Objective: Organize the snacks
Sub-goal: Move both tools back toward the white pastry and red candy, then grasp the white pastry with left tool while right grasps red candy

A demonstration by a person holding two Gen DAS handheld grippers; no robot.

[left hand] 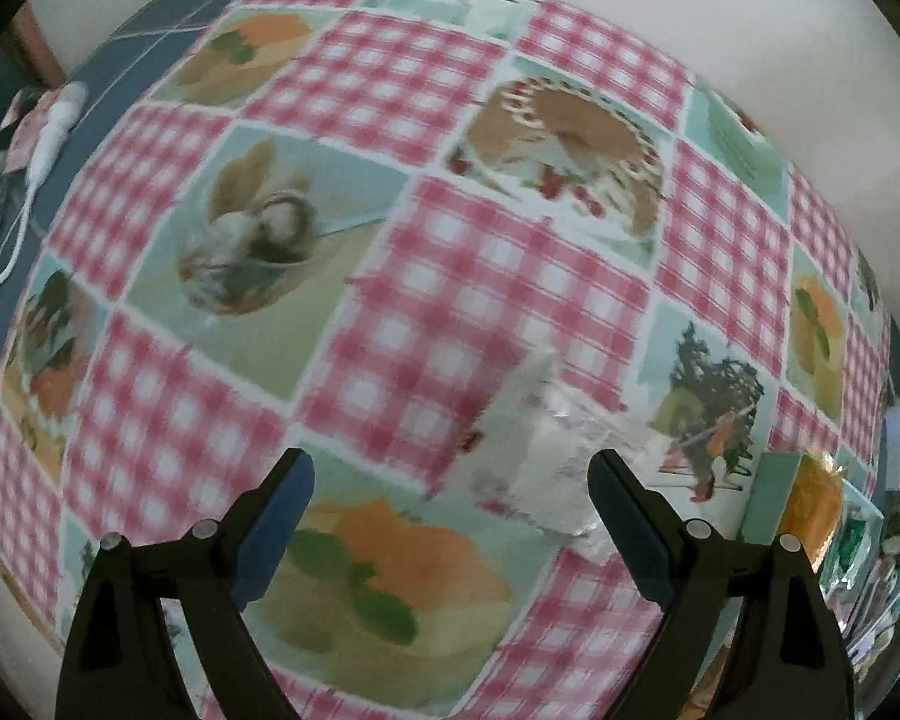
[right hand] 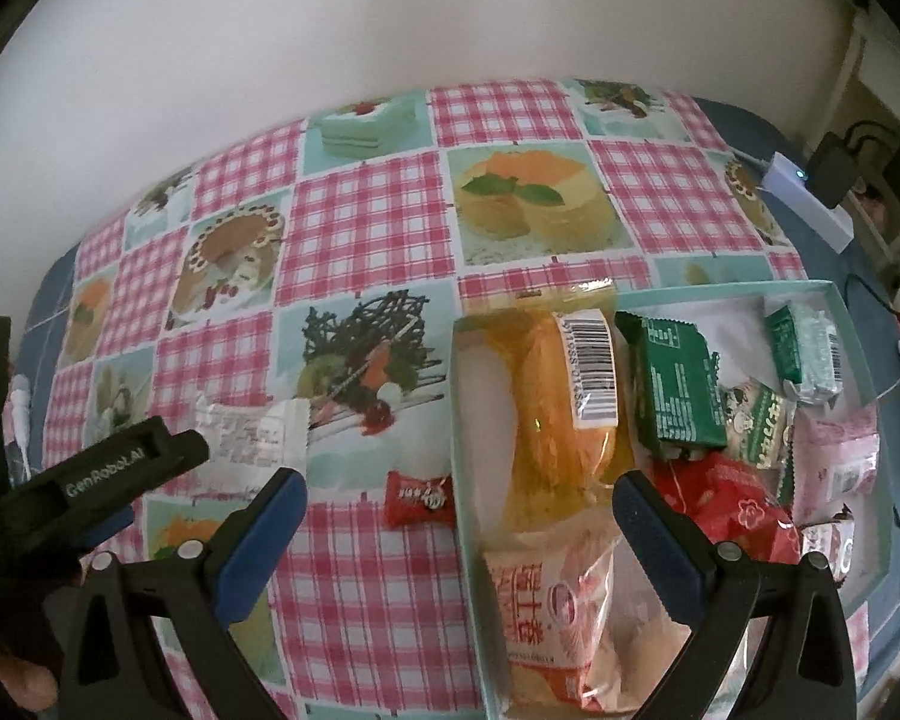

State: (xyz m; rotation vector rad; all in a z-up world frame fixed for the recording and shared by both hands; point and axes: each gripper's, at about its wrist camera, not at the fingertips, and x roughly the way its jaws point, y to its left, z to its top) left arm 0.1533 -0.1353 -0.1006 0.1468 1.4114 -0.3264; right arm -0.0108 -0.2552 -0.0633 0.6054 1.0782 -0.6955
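Left wrist view: the left tool (left hand: 450, 474) is spread wide with nothing in it, just above a silvery snack packet (left hand: 534, 450) lying flat on the bench (left hand: 480, 276). To grab it well, I think it should drop low and pinch one edge. The right tool (right hand: 459, 495) is spread too, over the snack box (right hand: 834, 294). A red candy (right hand: 419, 499) waits beside the box.

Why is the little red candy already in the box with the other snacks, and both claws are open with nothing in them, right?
Not quite. The little red candy lies on the tablecloth, just outside the box, as the right wrist view shows. Both the left claw and the right claw are open and empty.
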